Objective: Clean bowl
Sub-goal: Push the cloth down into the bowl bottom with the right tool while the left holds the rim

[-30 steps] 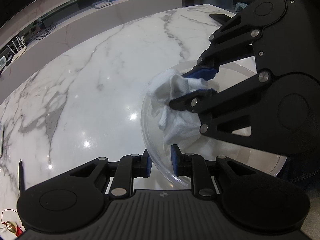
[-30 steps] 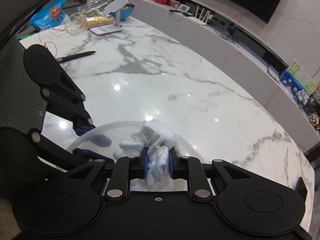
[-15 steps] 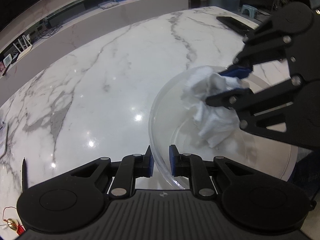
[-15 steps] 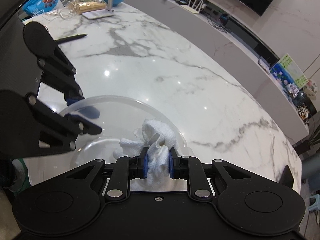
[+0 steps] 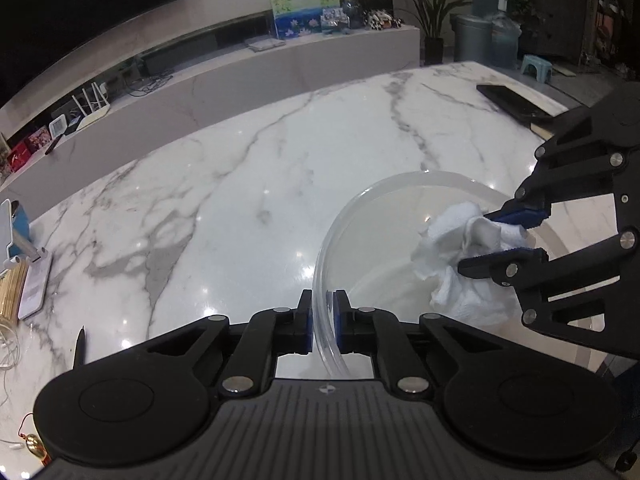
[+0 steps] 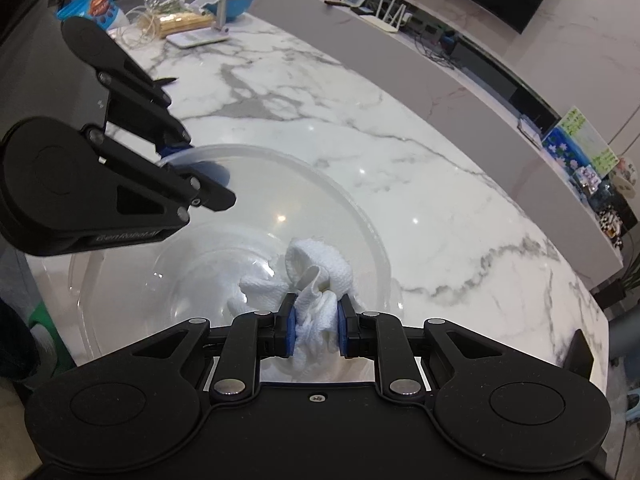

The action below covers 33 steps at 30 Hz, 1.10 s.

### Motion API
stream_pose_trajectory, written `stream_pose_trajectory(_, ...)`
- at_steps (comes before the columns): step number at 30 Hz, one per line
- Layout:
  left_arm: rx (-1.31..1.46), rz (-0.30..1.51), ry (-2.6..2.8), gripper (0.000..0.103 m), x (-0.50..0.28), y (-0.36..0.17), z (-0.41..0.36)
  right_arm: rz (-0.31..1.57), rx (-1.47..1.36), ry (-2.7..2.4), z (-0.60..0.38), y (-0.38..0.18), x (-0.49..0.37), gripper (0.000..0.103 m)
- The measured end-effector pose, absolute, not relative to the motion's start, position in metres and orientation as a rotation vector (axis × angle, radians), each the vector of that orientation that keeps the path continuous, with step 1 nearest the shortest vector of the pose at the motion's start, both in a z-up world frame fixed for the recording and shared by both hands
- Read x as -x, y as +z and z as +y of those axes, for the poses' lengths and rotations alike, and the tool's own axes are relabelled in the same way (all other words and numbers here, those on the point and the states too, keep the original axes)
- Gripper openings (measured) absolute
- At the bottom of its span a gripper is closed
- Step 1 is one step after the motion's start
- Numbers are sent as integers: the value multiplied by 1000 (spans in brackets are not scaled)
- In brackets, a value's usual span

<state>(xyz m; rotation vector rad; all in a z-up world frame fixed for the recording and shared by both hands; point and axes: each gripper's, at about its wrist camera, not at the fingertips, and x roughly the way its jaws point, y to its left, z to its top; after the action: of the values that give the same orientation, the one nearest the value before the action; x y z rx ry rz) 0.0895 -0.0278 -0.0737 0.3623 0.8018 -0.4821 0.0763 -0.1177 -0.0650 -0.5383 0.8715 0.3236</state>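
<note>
on the marble table, left tool clamps the bowl rim, right tool grips a cloth.

Home living room. White marble table with grey veining in the foreground. Far side: long low media ledge under a big dark wall screen, carrying a router and framed pictures. Potted plant, small stool far right.
</note>
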Motion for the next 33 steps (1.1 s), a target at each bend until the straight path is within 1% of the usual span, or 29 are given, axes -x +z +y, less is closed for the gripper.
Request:
stream_pose_trajectory(11, -397, 842, -497, 10, -86, -82, -30, 962, 542, 364, -111, -81, -77, 17)
stream_pose_trajectory(20, -414, 866, -499, 12, -86, -88, -28, 1069, 378, 460, -122, -82, -90, 17)
stream_pose_trajectory(33, -373, 908, -505, 13, -94, -92, -24, 1100, 296, 576, -112, -82, -93, 18)
